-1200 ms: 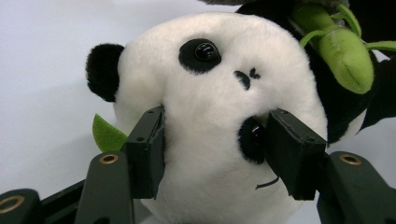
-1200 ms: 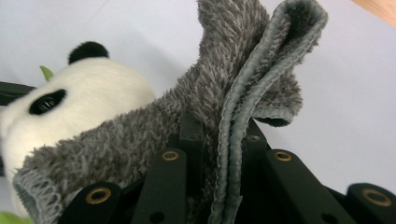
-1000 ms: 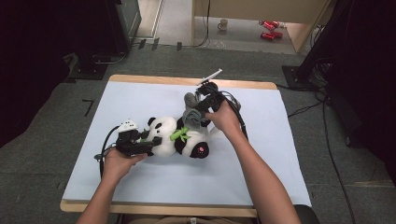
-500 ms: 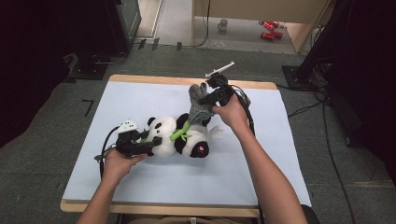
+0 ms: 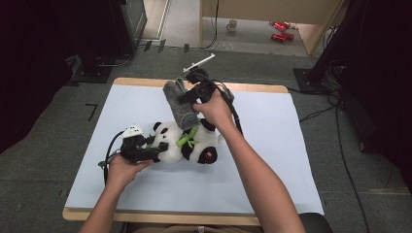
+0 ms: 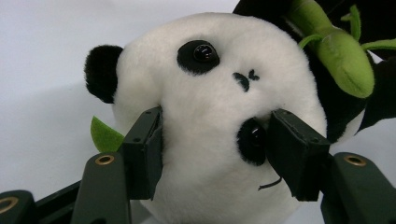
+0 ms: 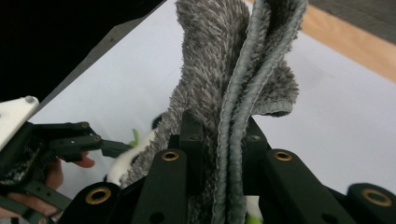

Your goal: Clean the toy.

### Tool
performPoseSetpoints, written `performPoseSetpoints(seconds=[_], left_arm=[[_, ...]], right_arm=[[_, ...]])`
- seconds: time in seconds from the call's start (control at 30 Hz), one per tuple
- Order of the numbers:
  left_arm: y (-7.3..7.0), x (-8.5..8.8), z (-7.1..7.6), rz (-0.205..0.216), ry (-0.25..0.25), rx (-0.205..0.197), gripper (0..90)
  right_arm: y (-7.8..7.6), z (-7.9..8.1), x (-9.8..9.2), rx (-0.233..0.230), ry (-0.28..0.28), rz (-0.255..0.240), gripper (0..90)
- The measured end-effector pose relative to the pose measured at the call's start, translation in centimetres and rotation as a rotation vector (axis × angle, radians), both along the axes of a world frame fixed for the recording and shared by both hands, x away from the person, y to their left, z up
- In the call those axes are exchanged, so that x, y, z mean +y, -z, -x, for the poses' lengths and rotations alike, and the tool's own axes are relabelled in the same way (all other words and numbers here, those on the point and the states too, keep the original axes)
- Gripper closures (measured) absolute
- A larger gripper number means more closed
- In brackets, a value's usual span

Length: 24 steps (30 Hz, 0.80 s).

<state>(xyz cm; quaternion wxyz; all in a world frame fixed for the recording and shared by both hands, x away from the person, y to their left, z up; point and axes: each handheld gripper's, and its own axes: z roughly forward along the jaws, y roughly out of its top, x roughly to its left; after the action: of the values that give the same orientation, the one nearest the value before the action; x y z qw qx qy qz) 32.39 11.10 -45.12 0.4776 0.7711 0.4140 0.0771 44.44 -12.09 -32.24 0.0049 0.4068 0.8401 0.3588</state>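
A black-and-white plush panda lies on its back on the white mat, with a green bamboo sprig on its chest. My left gripper is shut on the panda's head, its pads pressing into the fur on both sides of the face. My right gripper is raised above the panda's body and is shut on a folded grey fluffy cloth. The cloth hangs down, and its lower end touches the panda. In the right gripper view the left gripper is at the far left.
The mat covers a wooden table whose edge shows at the far side. On the floor beyond are a mug and red cans. Dark equipment and cables stand around the table.
My right gripper has lifted the grey cloth up and toward the far side of the table, so it now hangs above the panda. The left gripper has kept still on the head.
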Motion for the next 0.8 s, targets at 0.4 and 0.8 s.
performPoseSetpoints(seconds=[0.4,0.8], left_arm=[[0.0,0.0,0.0,-0.005,-0.002,0.003,39.8],[-0.3,-0.1,-0.2,-0.028,-0.005,0.042,40.2]], right_arm=[[5.0,0.1,7.0,0.099,-0.092,0.066,77.7],[6.5,-0.1,4.7,0.090,-0.090,0.161,77.8]])
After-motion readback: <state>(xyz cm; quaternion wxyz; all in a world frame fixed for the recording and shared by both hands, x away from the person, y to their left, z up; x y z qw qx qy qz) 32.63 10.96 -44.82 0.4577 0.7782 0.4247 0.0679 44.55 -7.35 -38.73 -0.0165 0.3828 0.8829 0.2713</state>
